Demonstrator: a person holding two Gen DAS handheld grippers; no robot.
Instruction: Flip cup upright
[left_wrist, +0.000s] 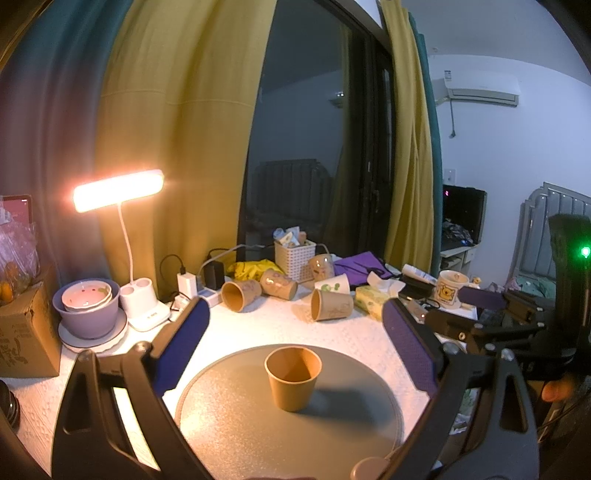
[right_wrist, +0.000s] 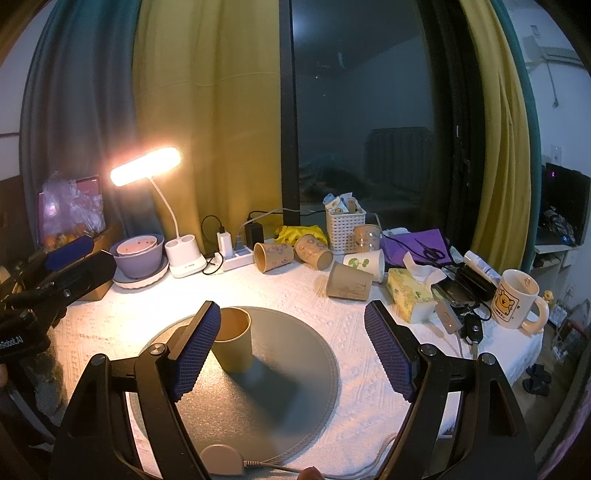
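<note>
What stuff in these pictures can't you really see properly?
- Paper cup on the grey mat: in the right wrist view the right claw's left finger covers its left side.
- White basket: its contents are too small to name in either view.
- Round disc: cut off by the bottom edge in both views.
- Bear mug: in the left wrist view the right claw covers its right side.

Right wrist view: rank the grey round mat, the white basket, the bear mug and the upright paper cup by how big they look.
1. Grey round mat, by far.
2. Upright paper cup and bear mug: look alike, and the cup stands nearer the camera, so unranked.
3. White basket, though farthest away.
</note>
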